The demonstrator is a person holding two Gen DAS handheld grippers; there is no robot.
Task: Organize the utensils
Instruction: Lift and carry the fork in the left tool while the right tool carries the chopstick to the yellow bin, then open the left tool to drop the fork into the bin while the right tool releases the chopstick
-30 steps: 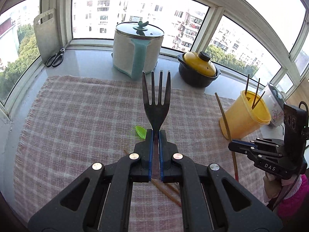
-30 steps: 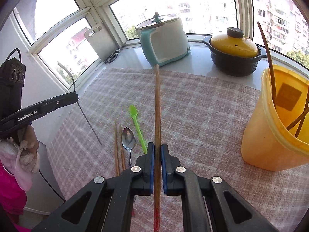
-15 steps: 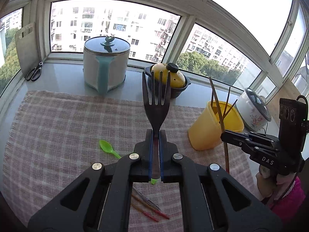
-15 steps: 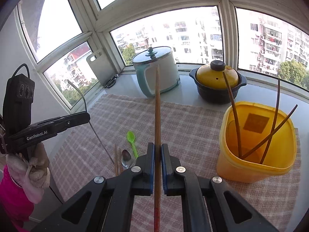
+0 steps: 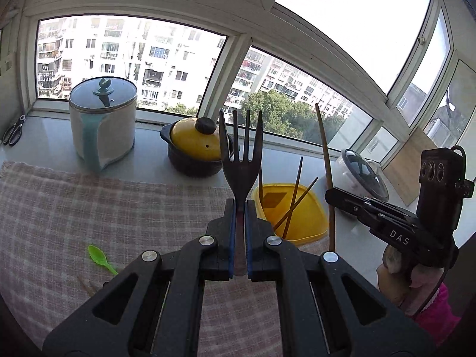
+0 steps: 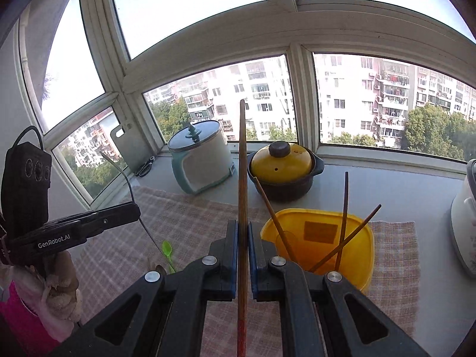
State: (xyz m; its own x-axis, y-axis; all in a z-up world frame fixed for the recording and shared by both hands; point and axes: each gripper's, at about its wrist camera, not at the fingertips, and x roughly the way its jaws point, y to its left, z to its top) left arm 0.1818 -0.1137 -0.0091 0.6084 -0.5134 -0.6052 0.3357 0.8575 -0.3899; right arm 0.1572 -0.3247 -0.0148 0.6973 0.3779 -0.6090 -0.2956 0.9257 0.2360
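We are carrying two utensils toward the yellow container, which is sitting at the lower right of centre in the right wrist view, on the checked cloth covering the bench. Our left gripper is pinching a dark fork by its handle, tines pointing up at the centre of the left wrist view, seemingly so the handle end can drop in first. Our right gripper is clamping a long brown chopstick near its reddish lower end, holding it upright just left of the container, likely for the same reason. Three thin dark chopsticks are already leaning inside the container, crossing one another. A green plastic spoon is lying on the cloth at the lower left of the left wrist view, with other pieces beside it too hidden to name, so sorting looks only partly done. A lidded white pot and a yellow-lidded casserole are standing behind, by the window.
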